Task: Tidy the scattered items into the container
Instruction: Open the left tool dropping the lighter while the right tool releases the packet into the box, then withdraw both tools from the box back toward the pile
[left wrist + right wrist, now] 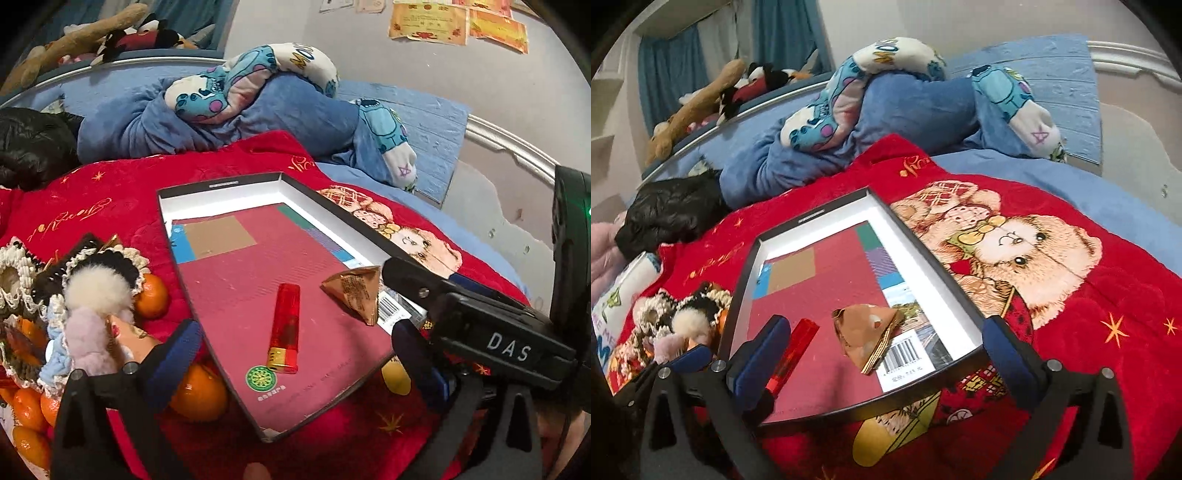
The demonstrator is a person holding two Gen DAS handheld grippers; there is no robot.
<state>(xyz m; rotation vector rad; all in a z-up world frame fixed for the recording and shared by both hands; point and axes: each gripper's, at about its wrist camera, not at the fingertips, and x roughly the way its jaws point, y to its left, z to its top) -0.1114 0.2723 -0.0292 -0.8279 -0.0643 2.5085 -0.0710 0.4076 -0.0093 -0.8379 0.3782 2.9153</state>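
Note:
A shallow black-rimmed box (354,218) lies on a red blanket, also in the right wrist view (934,273). Inside lie a red lighter (285,325), partly hidden behind my finger in the right wrist view (792,350), and a brown folded packet (354,291) (868,336). Left of the box sit several oranges (151,291) and fluffy hair ties (96,291) (683,321). My left gripper (295,350) is open and empty over the box's near end. My right gripper (886,350) is open and empty at the box's near edge; one of its fingers (413,277) reaches in by the packet.
The red bear-print blanket (1071,295) covers a blue bed. Crumpled blue bedding with a cartoon pillow (236,85) lies behind the box. A black jacket (668,214) is at the left. Plush toys (92,33) line the far rail.

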